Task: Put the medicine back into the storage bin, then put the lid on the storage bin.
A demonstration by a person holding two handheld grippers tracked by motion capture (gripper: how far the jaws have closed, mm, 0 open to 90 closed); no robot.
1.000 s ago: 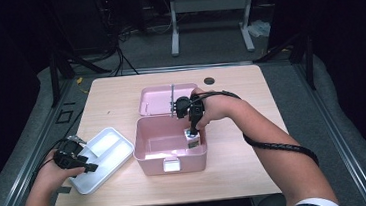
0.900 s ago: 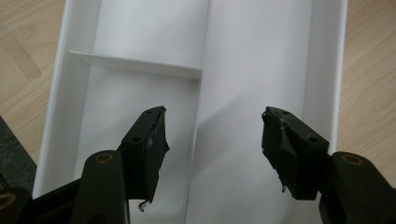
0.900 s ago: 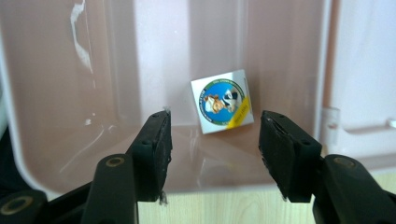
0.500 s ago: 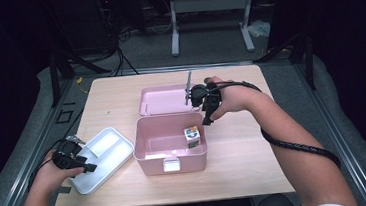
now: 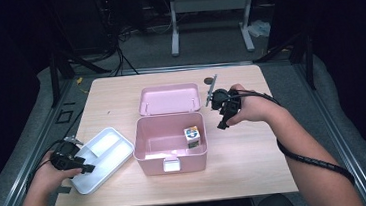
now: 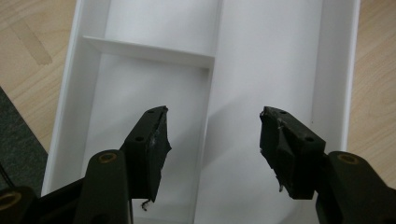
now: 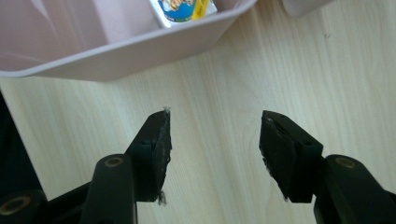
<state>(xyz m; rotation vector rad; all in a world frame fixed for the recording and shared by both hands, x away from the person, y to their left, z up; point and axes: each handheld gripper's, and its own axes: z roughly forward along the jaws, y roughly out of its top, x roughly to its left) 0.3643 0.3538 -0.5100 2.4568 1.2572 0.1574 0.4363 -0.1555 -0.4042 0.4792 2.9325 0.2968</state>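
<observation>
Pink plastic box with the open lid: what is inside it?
Inside the pink plastic box one small printed carton stands near the right wall; the floor around it looks bare. The front wall hides the nearest strip of floor in the high view.

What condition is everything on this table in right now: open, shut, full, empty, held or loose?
Pink box: open, lid back flat on the table.
Small printed carton: upright inside the box, at its right side, loose.
White tray: on the table, compartments empty.
Left gripper: jaws open above the tray, holding nothing.
Right gripper: jaws open over bare table beside the box, holding nothing.
</observation>
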